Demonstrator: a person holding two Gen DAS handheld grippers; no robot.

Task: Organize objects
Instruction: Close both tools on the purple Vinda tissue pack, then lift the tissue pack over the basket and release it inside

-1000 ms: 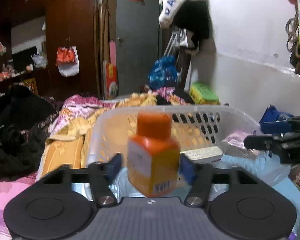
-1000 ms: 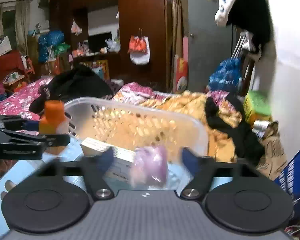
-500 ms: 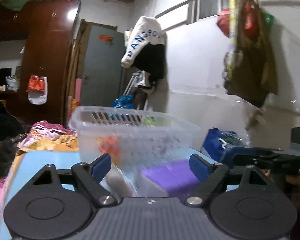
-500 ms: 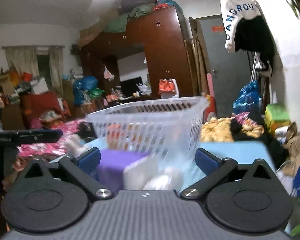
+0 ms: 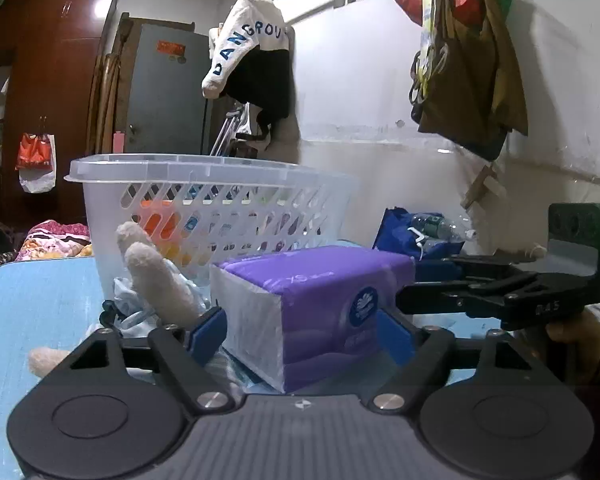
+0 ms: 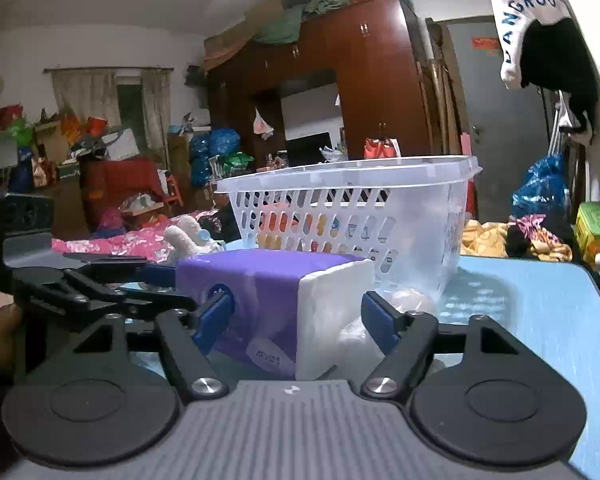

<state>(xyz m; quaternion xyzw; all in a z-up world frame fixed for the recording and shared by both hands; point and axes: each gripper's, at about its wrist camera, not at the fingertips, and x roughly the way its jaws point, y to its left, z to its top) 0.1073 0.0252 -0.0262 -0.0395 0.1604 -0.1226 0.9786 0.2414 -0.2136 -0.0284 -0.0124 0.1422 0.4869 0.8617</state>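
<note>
A purple tissue pack lies on the blue table, also in the right wrist view. My left gripper is open, its blue pads on either side of the pack's near end. My right gripper is open around the pack's other end. Each gripper shows in the other's view: the right one, the left one. Behind the pack stands a clear plastic basket holding the orange bottle; the basket also shows in the right wrist view.
A cream plush toy and crinkled plastic lie left of the pack on the blue table. A clear plastic bag lies beside the pack. A blue bag sits by the white wall. Beds and clutter surround the table.
The left gripper let the orange bottle go into the basket. The right gripper let go its purple item. Both dropped to table level and now straddle the tissue pack, open.
</note>
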